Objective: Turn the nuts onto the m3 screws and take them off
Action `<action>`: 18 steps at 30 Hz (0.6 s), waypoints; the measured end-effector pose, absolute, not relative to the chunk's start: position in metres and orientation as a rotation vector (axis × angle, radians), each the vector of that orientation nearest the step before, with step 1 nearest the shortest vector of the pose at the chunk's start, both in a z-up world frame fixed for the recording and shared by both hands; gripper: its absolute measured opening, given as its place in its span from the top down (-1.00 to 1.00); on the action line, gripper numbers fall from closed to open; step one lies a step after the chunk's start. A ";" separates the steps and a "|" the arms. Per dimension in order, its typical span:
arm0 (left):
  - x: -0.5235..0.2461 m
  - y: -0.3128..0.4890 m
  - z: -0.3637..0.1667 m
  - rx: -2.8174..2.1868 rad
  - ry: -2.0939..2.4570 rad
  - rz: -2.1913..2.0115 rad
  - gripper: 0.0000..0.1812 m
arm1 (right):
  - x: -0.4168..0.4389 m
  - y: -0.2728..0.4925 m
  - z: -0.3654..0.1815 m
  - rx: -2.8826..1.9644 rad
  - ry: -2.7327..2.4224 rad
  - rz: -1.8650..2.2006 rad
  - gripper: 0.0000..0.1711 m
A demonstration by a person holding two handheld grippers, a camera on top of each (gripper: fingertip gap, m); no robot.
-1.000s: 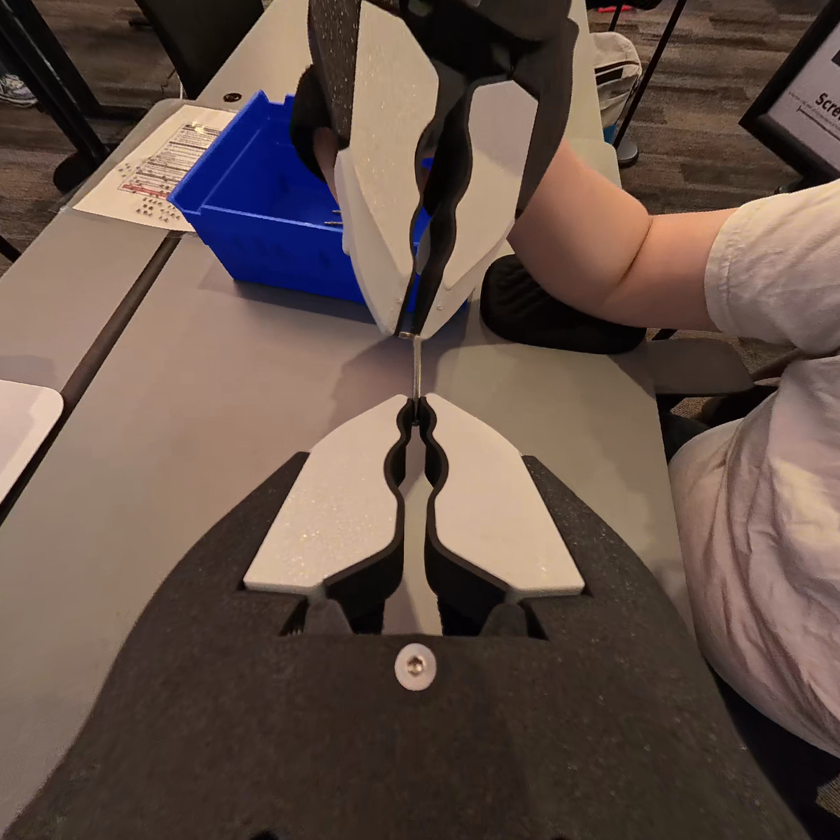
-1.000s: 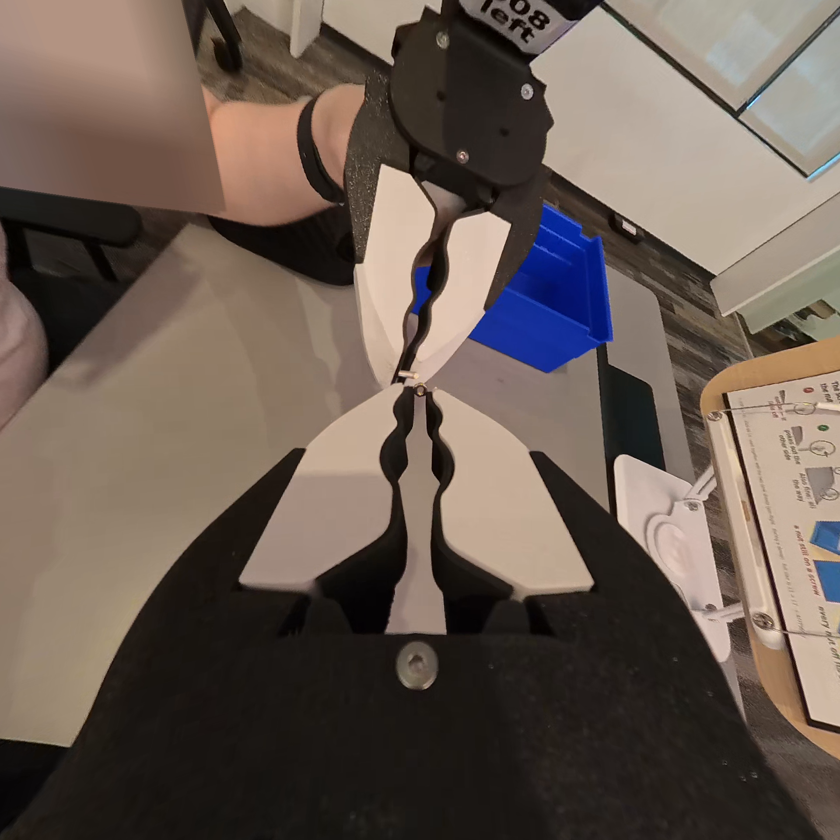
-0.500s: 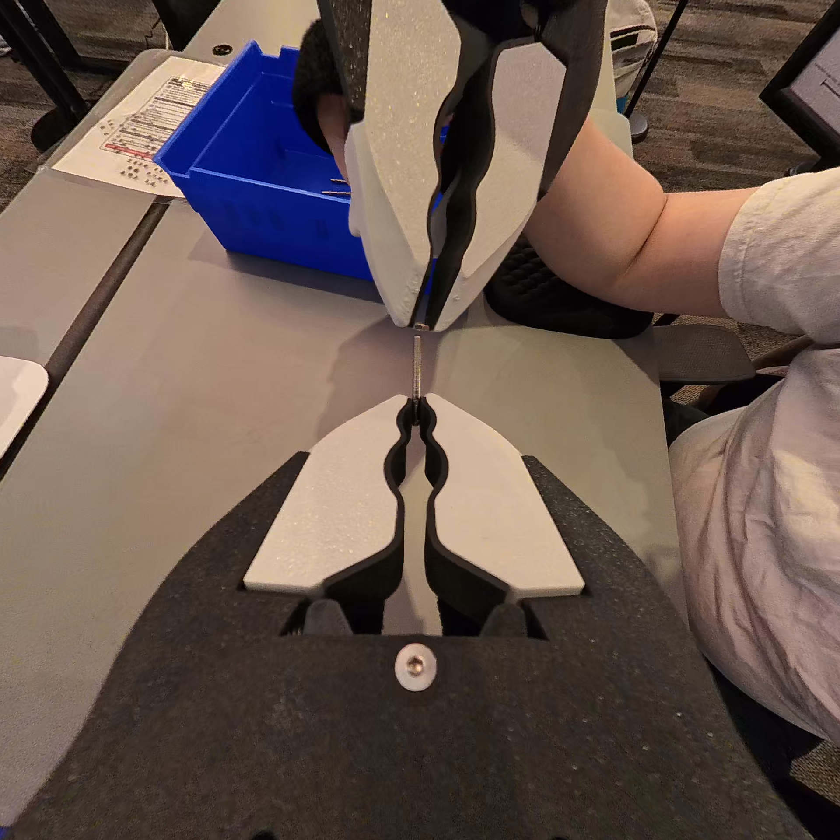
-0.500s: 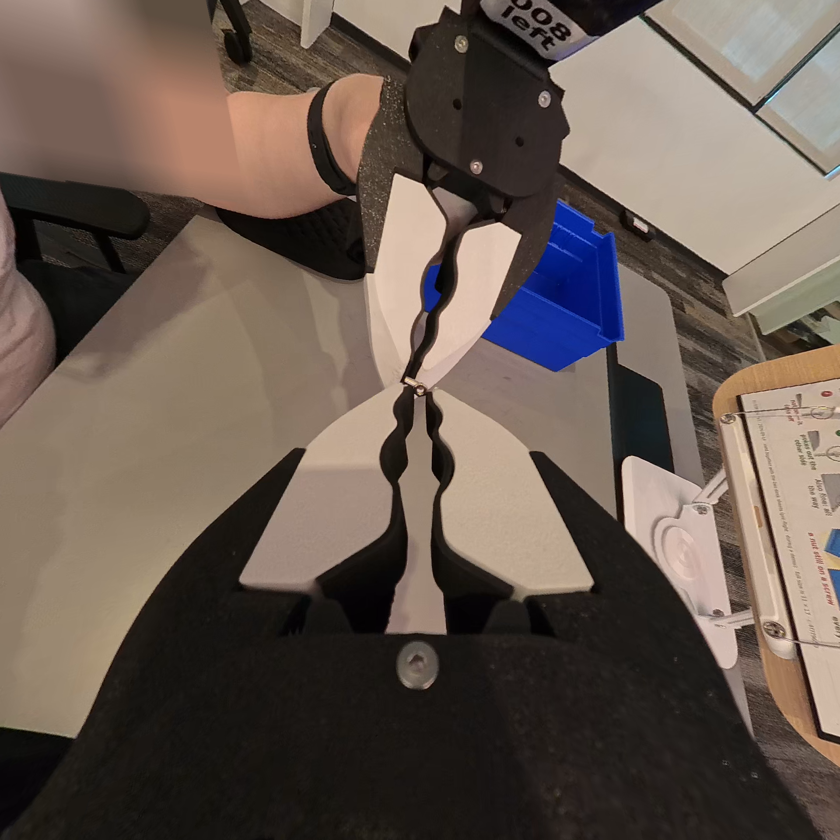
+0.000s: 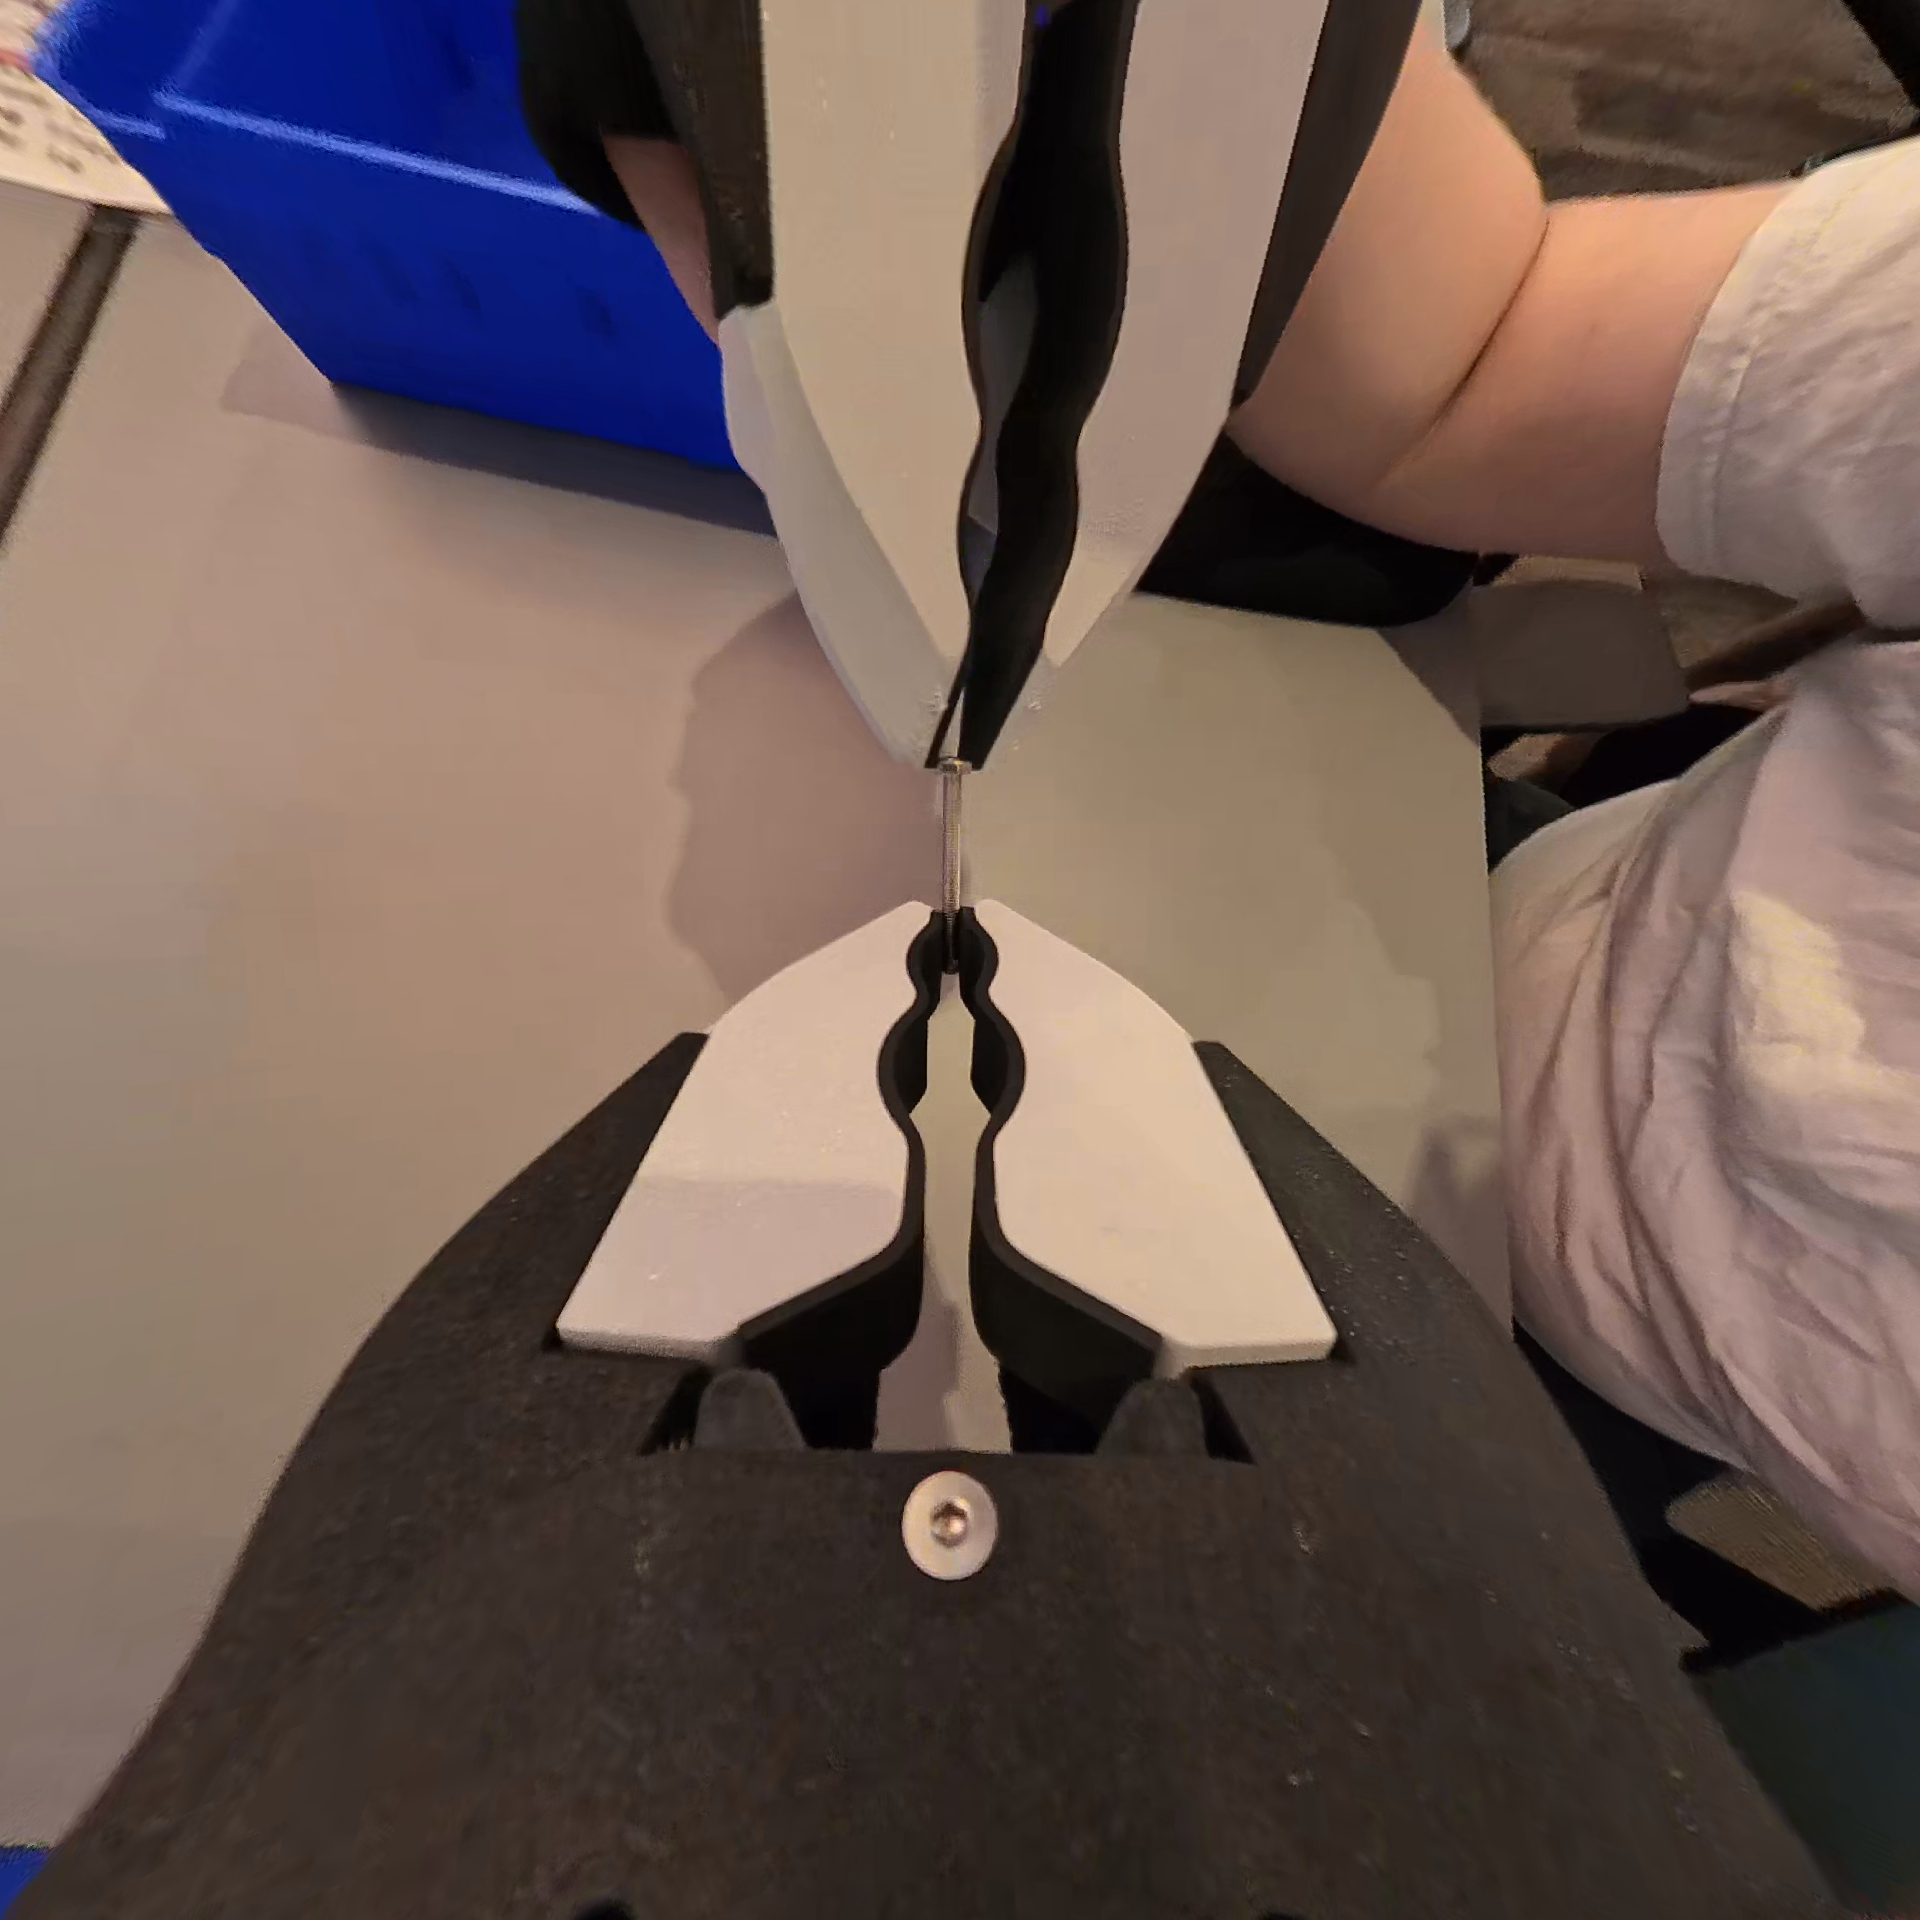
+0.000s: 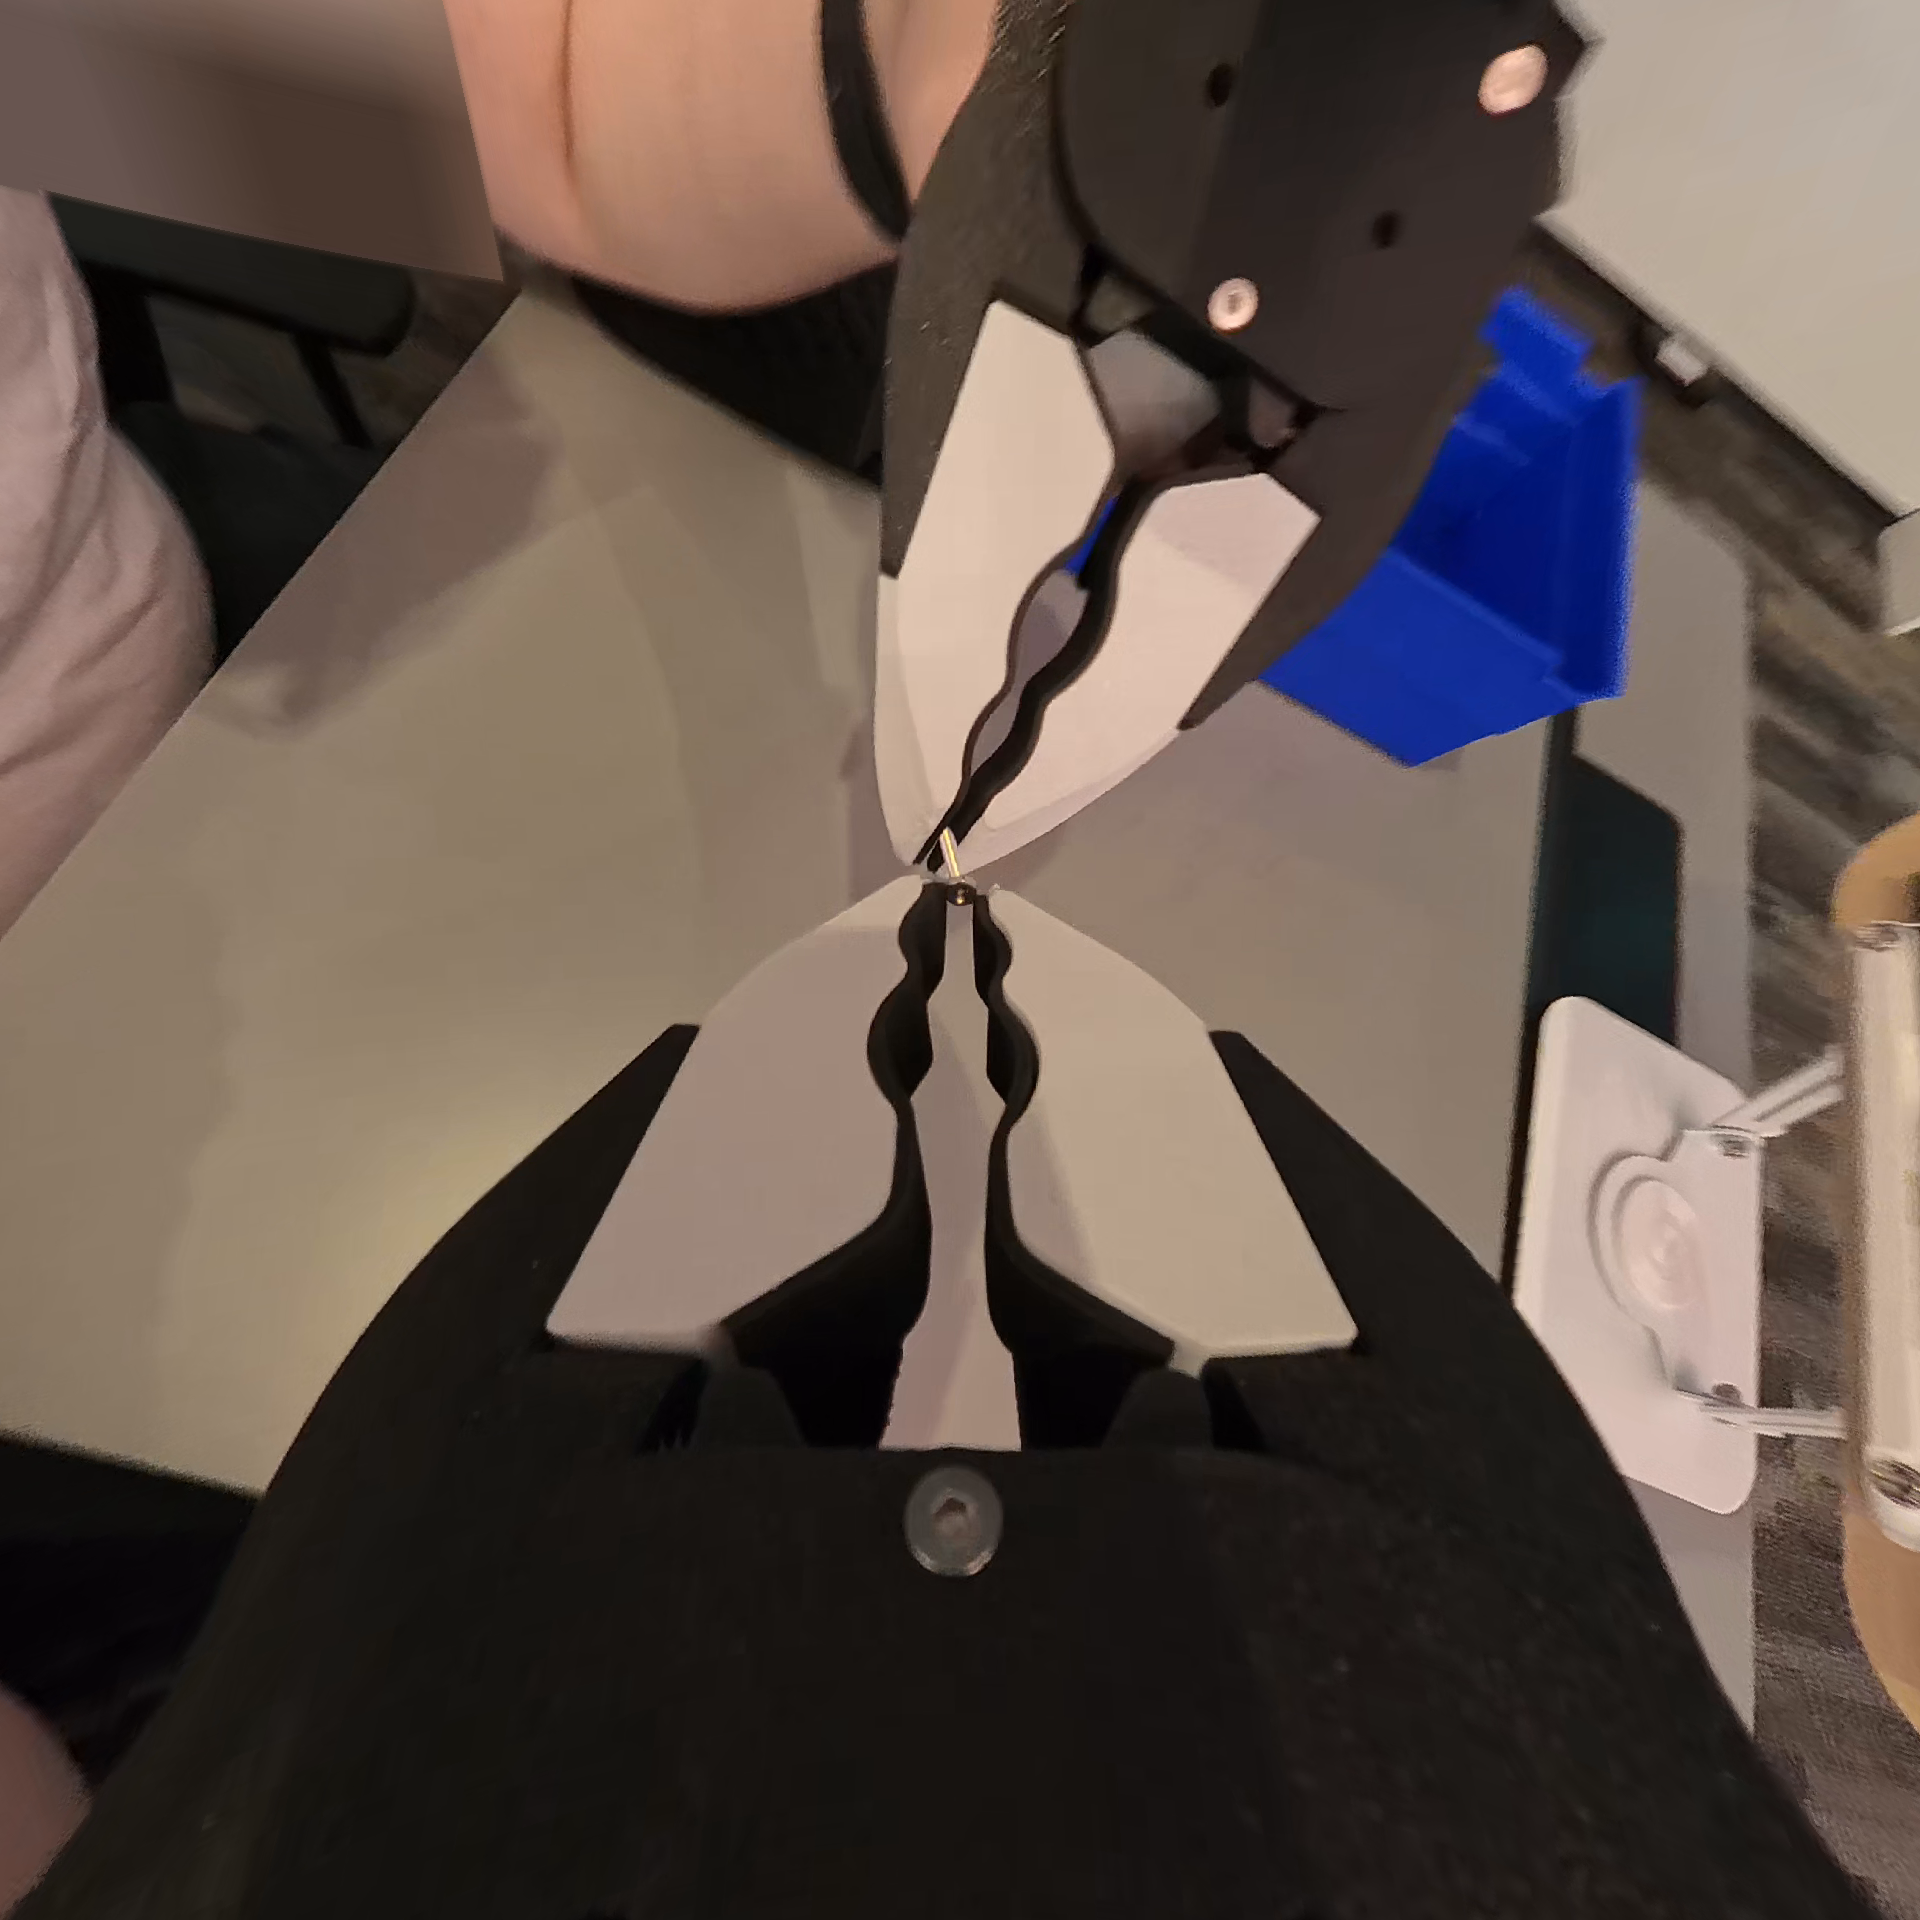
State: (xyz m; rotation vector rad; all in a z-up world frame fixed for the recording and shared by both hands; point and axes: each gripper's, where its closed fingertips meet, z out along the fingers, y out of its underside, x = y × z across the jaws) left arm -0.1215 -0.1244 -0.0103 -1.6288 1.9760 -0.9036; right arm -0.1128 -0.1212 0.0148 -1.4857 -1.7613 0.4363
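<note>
My left gripper (image 5: 951, 920) is shut on the head end of a thin m3 screw (image 5: 951, 842) that points straight ahead above the grey table (image 5: 364, 779). My right gripper (image 5: 961, 753) comes in from the top of the left wrist view, shut on a small nut (image 5: 953, 767) at the screw's far end. In the right wrist view my right gripper (image 6: 958, 899) pinches the nut (image 6: 961, 891) at its tips. The screw (image 6: 948, 852) leans into it from the left gripper (image 6: 935, 847). I cannot tell how far the thread is engaged.
A blue bin (image 5: 416, 229) stands on the table behind the grippers, and it also shows in the right wrist view (image 6: 1455, 665). A printed sheet (image 5: 52, 135) lies at the far left. The person's arm (image 5: 1455, 364) and a white holder (image 6: 1631, 1247) are at the right. Both grippers' tips are close together, under 4 cm apart.
Both grippers stay tip to tip. The left gripper has rolled and drawn closer in the right wrist view, and the screw's end has moved from beside the nut onto it.
</note>
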 end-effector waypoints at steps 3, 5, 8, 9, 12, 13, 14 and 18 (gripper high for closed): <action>-0.124 -0.128 -0.021 -1.669 2.033 -0.886 0.98 | -0.114 -0.125 0.004 -1.506 -1.819 0.419 0.94; -0.125 -0.129 -0.026 -1.682 2.055 -0.868 0.98 | -0.115 -0.125 -0.001 -1.526 -1.839 0.415 0.94; -0.125 -0.129 -0.029 -1.690 2.065 -0.856 0.98 | -0.114 -0.125 -0.004 -1.542 -1.847 0.417 0.94; -0.124 -0.128 -0.029 -1.691 2.062 -0.851 0.98 | -0.114 -0.124 -0.004 -1.552 -1.839 0.422 0.94; -0.124 -0.122 -0.030 -1.700 2.044 -0.827 0.98 | -0.114 -0.119 -0.005 -1.609 -1.793 0.461 0.94; -0.124 -0.121 -0.030 -1.704 2.041 -0.820 0.98 | -0.115 -0.118 -0.005 -1.629 -1.773 0.491 0.94; -0.124 -0.119 -0.030 -1.707 2.034 -0.802 0.98 | -0.116 -0.115 -0.004 -1.653 -1.743 0.525 0.94; -0.125 -0.106 -0.030 -1.725 1.983 -0.711 0.98 | -0.118 -0.104 -0.004 -1.787 -1.602 0.654 0.94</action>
